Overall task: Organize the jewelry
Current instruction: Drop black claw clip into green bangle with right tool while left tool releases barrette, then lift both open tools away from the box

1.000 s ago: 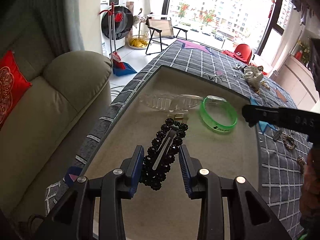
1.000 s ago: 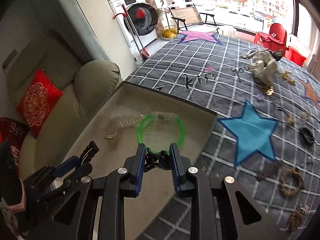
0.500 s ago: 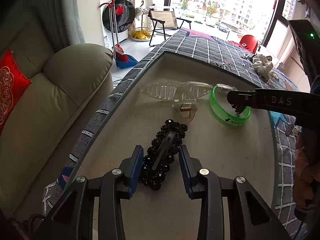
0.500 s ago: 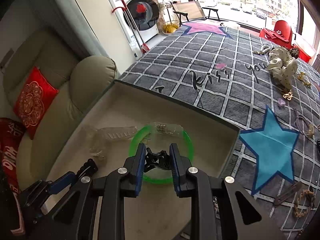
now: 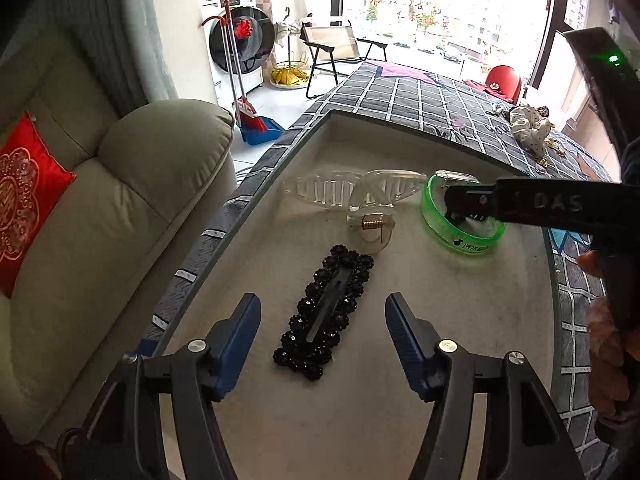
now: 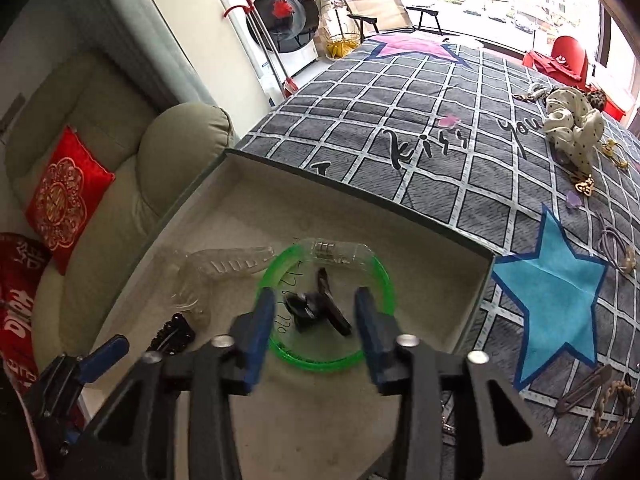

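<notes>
A beige tray (image 5: 400, 420) with a grey rim sits on the checked cloth. A black beaded hair clip (image 5: 326, 310) lies flat in it, just ahead of my open left gripper (image 5: 322, 338). A clear claw clip (image 5: 360, 196) and a green bangle (image 5: 460, 236) lie further in. My right gripper (image 6: 316, 320) is open above the bangle (image 6: 384, 284), and a small black hair clip (image 6: 320, 308) lies inside the ring between its fingers. The right gripper also shows from the side in the left wrist view (image 5: 464, 204).
Loose jewellery lies on the cloth right of the tray: a white dotted scrunchie (image 6: 576, 132), gold charms (image 6: 584, 188), hair ties (image 6: 616, 244), a brown clip (image 6: 584, 390). A beige sofa (image 5: 100, 220) with a red cushion stands left of the table.
Both grippers opened. The left one released the black beaded clip onto the tray. The right one moved over the green bangle and let the small black clip drop inside it.
</notes>
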The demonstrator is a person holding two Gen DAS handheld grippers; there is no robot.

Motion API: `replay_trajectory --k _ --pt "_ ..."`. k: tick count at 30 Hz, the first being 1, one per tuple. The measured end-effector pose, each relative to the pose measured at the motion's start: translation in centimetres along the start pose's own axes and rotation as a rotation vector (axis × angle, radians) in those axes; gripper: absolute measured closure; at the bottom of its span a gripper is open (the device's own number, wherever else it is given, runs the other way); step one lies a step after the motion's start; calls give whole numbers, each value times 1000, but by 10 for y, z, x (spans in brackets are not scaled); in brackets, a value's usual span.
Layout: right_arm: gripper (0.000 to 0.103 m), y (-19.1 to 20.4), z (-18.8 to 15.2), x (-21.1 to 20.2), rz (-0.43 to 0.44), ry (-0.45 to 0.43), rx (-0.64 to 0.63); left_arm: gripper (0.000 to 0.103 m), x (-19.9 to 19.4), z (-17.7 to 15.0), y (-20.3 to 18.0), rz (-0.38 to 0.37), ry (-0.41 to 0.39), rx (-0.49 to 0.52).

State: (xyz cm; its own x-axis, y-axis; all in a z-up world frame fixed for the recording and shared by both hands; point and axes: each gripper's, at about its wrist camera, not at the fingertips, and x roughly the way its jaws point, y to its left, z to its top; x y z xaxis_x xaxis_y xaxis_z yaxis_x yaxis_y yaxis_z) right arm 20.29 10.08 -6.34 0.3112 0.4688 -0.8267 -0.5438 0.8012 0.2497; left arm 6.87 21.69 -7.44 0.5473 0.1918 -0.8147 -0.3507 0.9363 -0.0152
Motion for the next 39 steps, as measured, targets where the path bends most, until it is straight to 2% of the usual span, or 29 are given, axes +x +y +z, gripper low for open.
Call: replay_trajectory --k 4,6,7,8,9,15,18,21,24,29,31,36,39 --pt "36 -3 -1 -15 7 -31 12 37 -2 0 0 11 1 -5" --pt "34 -5 -3 -22 10 -38 21 33 -4 -1 1 15 -3 -8" --pt "33 -6 -4 -25 10 -40 24 24 -4 -1 1 16 -3 -8" --pt "32 -7 -6 -27 10 -42 27 4 -6 -1 1 17 -6 -8" --pt "30 -9 -8 -31 12 -45 33 0 -9 -2 1 18 -20 -10" --pt "27 -19 -22 -47 19 -58 67 0 -16 -2 -1 23 -33 -5" --pt "22 -27 -30 -59 24 -70 90 0 -24 -3 -5 29 -52 2" --pt "22 -36 -38 -70 34 -83 116 0 -35 -3 -9 19 -70 11" --pt "14 -47 -48 -82 51 -100 151 0 -44 -2 -13 2 -73 12" --pt "12 -65 -70 -103 90 -127 198 0 -62 -4 -27 -14 -83 38" --pt "0 -73 -80 -112 91 -146 214 0 -70 -6 -37 -26 -87 59" --pt "0 -93 -109 -135 83 -164 250 0 -84 -11 -62 -31 -104 111" --pt "0 -104 -127 -141 69 -131 263 0 -90 -15 -78 -38 -118 139"
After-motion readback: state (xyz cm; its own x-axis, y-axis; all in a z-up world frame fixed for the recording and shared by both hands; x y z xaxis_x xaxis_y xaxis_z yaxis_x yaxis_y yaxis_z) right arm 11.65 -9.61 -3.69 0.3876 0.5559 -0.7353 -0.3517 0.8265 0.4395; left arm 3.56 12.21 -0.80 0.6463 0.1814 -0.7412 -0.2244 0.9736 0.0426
